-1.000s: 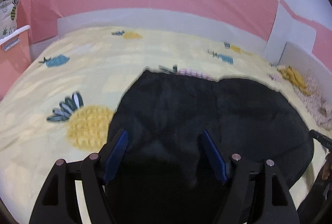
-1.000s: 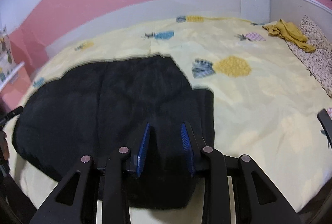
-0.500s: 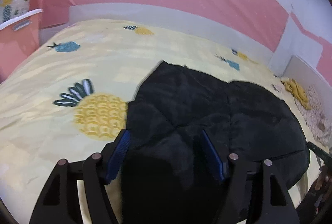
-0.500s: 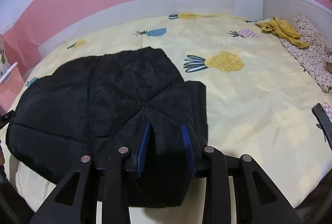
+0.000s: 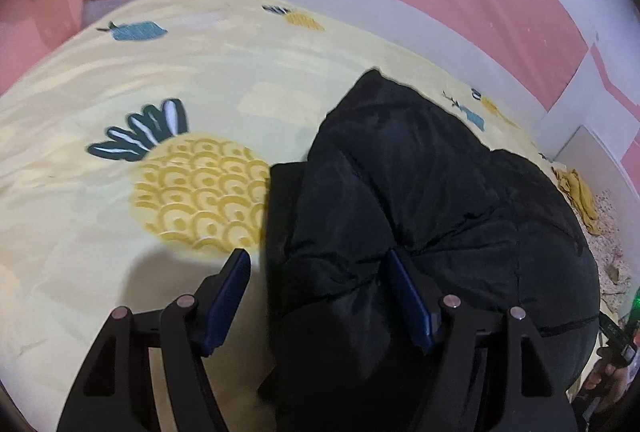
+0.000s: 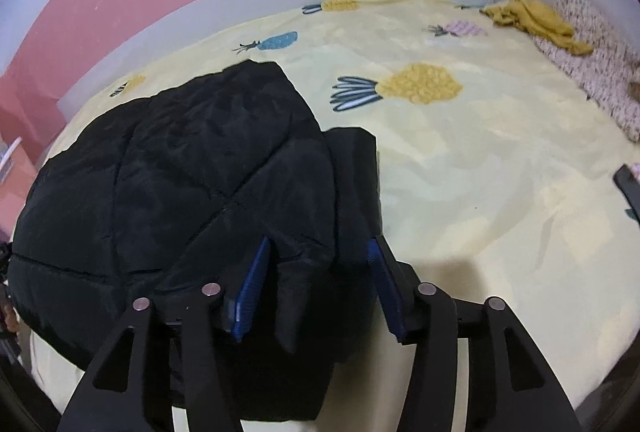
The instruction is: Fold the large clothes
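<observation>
A large black padded jacket [image 5: 420, 200] lies folded over itself on the yellow pineapple-print bed [image 5: 120, 232]; it also shows in the right wrist view [image 6: 192, 172]. My left gripper [image 5: 316, 272] is open, its blue pads [image 5: 230, 292] straddling the jacket's near left edge without pinching it. My right gripper [image 6: 318, 268] is open over the jacket's near right edge, with a fold of fabric between the pads [image 6: 252, 288]. The jacket's near edge is hidden below both grippers.
A mustard-yellow garment [image 6: 532, 20] and a floral cloth [image 6: 592, 72] lie at the bed's right end by a white board. A pink cabinet [image 5: 36, 16] stands left of the bed. Pink and white wall runs behind. Bare sheet [image 6: 480, 172] lies right of the jacket.
My right gripper has opened from a narrow gap to a wide one. Both grippers have moved in closer and lower over the jacket, and the folded-over layer now lies settled on top.
</observation>
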### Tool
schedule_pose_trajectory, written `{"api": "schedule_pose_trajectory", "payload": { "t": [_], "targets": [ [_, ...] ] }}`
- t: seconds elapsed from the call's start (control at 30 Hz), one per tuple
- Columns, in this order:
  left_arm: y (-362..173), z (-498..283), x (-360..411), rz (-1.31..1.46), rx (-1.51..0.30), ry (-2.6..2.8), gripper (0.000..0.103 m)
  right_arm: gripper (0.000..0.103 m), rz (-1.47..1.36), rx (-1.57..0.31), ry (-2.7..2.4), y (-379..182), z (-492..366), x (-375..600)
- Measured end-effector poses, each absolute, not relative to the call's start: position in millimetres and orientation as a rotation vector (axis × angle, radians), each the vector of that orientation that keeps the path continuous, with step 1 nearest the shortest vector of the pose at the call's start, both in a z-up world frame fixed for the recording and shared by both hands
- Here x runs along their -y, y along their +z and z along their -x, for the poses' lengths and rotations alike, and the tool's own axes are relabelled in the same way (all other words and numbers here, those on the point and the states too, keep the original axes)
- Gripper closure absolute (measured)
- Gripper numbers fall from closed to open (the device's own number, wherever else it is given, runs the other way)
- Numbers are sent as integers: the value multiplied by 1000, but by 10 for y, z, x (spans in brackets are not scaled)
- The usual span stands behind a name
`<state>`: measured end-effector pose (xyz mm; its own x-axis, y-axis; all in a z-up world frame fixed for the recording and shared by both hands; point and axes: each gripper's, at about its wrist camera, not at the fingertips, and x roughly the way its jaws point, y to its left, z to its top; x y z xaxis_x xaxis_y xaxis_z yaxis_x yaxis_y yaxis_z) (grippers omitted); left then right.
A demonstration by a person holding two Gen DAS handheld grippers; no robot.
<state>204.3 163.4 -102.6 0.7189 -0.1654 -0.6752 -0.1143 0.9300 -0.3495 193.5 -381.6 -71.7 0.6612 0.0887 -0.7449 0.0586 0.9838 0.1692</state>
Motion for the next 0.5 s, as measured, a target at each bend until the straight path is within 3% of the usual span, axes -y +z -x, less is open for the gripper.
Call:
{"api": "schedule_pose_trajectory", "payload": {
  "t": [0.17, 0.5],
  "targets": [
    [-1135, -2239, -1636, 423, -820, -89, 28, 44, -249, -894, 57, -825, -2068, 3918],
    [-1271, -2318, -1712, 514, -847, -152, 24, 43, -367, -957, 156, -950, -2267, 4056]
  ]
}}
